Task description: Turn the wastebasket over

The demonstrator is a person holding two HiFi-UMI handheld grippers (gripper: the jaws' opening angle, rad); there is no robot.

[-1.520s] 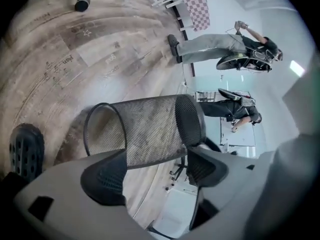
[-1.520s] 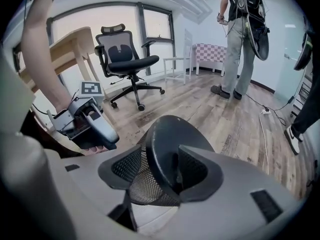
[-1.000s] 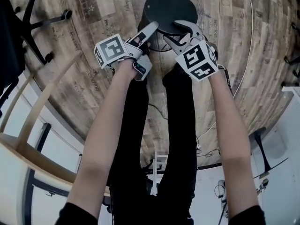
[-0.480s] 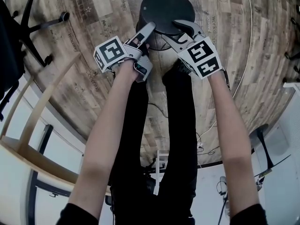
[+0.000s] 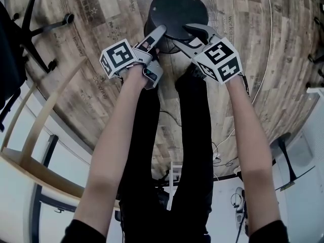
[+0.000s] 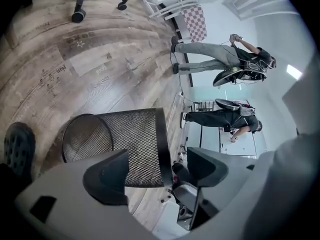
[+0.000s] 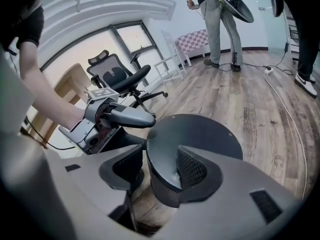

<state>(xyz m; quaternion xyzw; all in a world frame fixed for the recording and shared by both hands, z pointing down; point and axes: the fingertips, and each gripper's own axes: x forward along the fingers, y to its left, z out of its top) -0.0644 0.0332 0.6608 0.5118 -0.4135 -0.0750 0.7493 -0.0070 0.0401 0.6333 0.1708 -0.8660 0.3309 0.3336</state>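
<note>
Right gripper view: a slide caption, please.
Black mesh wastebasket on wooden floor, top edge between jaws of the right gripper.

Office-type workroom, likely shared test space. Wood-plank floor (image 5: 91,14) with printed lettering. Swivel office chair (image 7: 117,76) beside big window (image 7: 131,38), far side. Wooden table (image 5: 20,158) near left. Mesh wastebasket (image 6: 135,144). Cable (image 7: 286,111) trailing across floor. People (image 6: 215,51) standing far off, handling gear.

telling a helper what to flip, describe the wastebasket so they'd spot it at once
On the wood plank floor, look between the left gripper and the right gripper the person holds out. There stands the wastebasket, closed end up. It is the only round black mesh thing; the office chair nearby has spoked legs on castors.
</note>
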